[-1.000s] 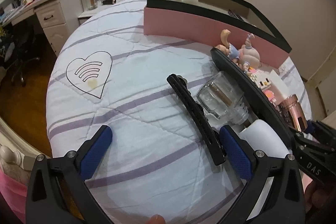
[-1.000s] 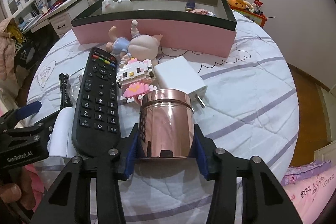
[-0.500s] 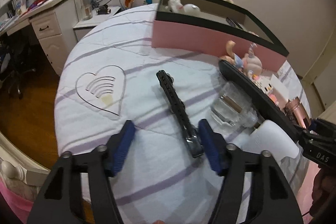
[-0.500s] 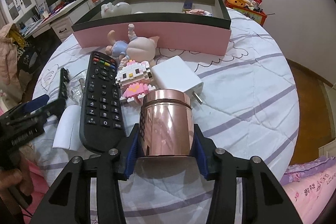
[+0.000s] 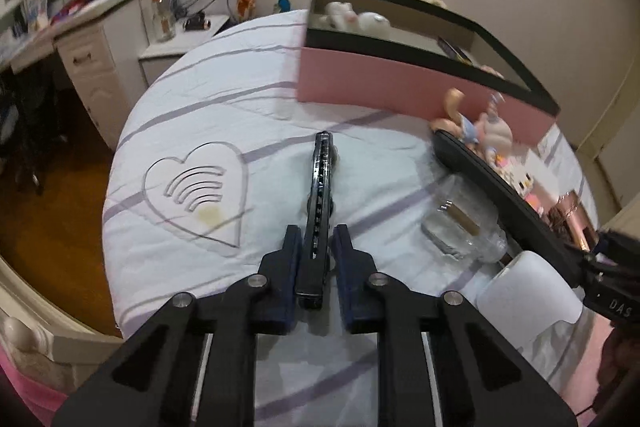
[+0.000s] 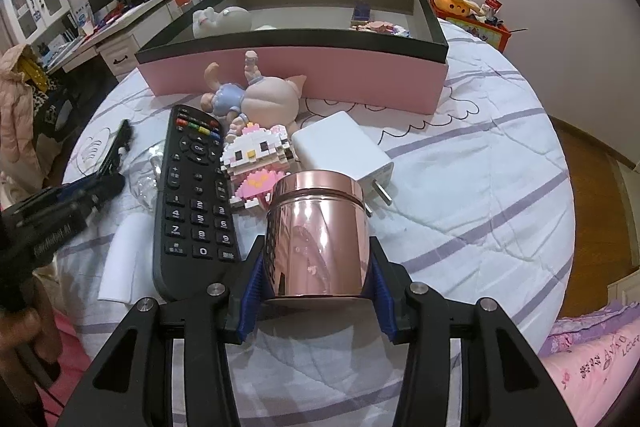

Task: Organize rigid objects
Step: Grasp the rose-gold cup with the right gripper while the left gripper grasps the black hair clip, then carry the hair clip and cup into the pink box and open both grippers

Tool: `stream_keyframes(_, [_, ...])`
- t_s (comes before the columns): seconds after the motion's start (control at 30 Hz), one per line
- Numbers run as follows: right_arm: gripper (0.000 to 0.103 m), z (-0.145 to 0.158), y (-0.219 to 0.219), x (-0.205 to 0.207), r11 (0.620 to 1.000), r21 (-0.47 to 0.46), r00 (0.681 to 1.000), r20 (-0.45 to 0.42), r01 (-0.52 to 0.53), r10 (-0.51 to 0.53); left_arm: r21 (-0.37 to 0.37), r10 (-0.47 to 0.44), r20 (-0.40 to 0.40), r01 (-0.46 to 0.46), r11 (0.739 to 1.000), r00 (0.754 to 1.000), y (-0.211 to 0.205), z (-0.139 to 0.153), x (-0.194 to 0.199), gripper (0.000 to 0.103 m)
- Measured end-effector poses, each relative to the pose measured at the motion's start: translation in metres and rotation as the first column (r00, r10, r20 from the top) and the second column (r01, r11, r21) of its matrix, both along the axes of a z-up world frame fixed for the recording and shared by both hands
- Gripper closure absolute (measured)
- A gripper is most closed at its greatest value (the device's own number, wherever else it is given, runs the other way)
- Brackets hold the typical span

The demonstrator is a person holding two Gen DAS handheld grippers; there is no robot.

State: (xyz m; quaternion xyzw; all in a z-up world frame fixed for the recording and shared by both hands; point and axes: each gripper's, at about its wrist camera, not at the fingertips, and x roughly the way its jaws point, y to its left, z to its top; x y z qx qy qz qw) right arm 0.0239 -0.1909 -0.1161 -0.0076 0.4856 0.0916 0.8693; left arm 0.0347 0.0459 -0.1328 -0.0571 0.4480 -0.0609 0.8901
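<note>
My left gripper (image 5: 316, 243) is shut on the near end of a long black hair clip (image 5: 320, 187), which points away over the white quilt. In the right wrist view the left gripper (image 6: 96, 187) and the clip (image 6: 118, 143) show at the left. My right gripper (image 6: 318, 263) is shut on a rose-gold metal tin (image 6: 318, 235) standing upright on the quilt. A pink box with a black rim (image 6: 296, 77) stands at the back, with a white plush toy (image 6: 222, 21) and small items inside.
Between the grippers lie a black remote (image 6: 196, 195), a clear glass bottle (image 5: 460, 227), a white roll (image 5: 528, 299), a brick-built kitty (image 6: 260, 157), a white charger (image 6: 344, 151) and a pig doll (image 6: 260, 99). A desk (image 5: 80, 39) stands to the left.
My left gripper swung left, lined up with the hair clip and closed on its near end. My right gripper has stayed shut on the tin.
</note>
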Motion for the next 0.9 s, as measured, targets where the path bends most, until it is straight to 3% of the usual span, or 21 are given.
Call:
stream_keyframes(0.3, [0.056, 0.01, -0.012, -0.008, 0.998, 0.06, 1.0, 0.005, 0.012, -0.012, -0.012, -0.011, 0.029, 0.011, 1.0, 1.0, 0.007, 0.013, -0.01, 0.087])
stream_keyframes(0.57, [0.056, 0.034, -0.022, -0.011, 0.993, 0.121, 0.999, 0.044, 0.016, -0.022, -0.005, -0.034, 0.109, 0.035, 0.999, 0.993, 0.005, 0.053, -0.014, 0.087])
stream_keyframes(0.7, [0.056, 0.057, -0.023, -0.002, 0.993, 0.12, 0.996, 0.093, 0.002, -0.014, 0.017, -0.062, 0.153, 0.061, 0.998, 0.986, -0.004, 0.077, -0.001, 0.087])
stream_keyframes(0.9, [0.056, 0.088, -0.024, 0.047, 0.996, 0.086, 0.987, 0.158, -0.004, -0.009, 0.046, -0.109, 0.188, 0.103, 0.994, 0.976, -0.025, 0.106, 0.042, 0.087])
